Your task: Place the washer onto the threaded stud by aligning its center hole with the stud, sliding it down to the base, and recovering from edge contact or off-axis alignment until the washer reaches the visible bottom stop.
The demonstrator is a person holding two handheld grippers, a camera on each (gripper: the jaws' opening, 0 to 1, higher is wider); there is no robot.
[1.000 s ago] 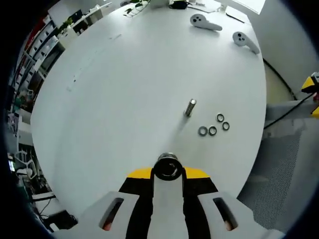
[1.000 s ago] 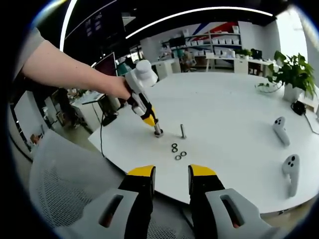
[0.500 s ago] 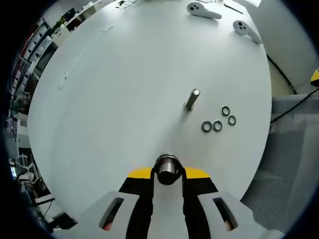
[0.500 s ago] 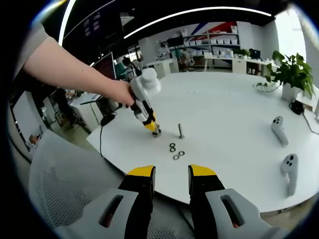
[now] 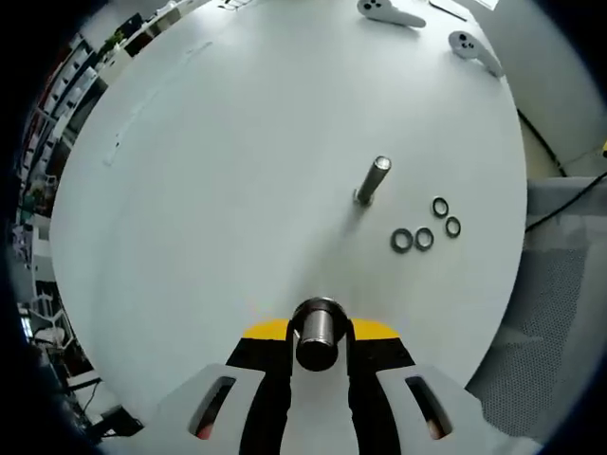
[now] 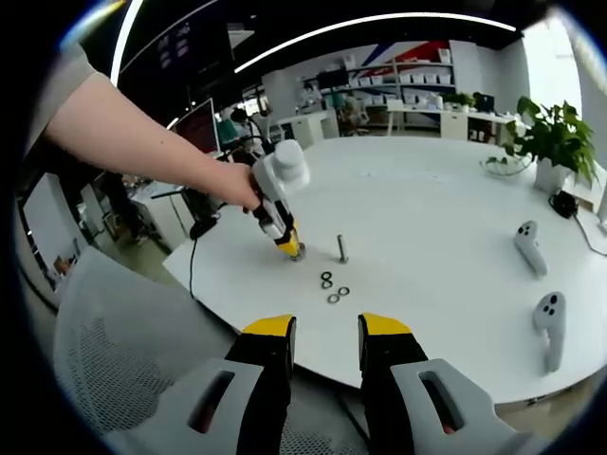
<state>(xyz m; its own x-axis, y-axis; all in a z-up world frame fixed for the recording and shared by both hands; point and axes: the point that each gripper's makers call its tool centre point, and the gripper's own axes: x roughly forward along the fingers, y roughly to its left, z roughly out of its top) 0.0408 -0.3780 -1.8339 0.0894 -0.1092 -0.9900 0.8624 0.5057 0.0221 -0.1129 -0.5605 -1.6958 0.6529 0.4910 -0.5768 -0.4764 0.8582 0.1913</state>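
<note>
A steel threaded stud point(image 5: 372, 180) stands upright on the white round table point(image 5: 237, 171). Several dark washers point(image 5: 424, 237) lie flat just to its right. My left gripper point(image 5: 320, 327) is shut on a short metal cylinder point(image 5: 318, 336), held low over the table short of the stud. In the right gripper view a person's hand holds that left gripper point(image 6: 291, 248) just left of the stud point(image 6: 341, 248), with the washers point(image 6: 332, 287) in front of it. My right gripper point(image 6: 323, 349) is open with nothing between its fingers, back at the table's near edge.
Two white hand controllers point(image 5: 391, 11) point(image 5: 471, 49) lie at the table's far side, also seen as controllers point(image 6: 527, 246) point(image 6: 547, 322) on the right. A grey mesh chair point(image 6: 123, 360) sits below my right gripper. A potted plant point(image 6: 555, 142) stands at the back right.
The left gripper has moved closer toward the stud and washers with the cylinder still held. The right gripper has barely moved.
</note>
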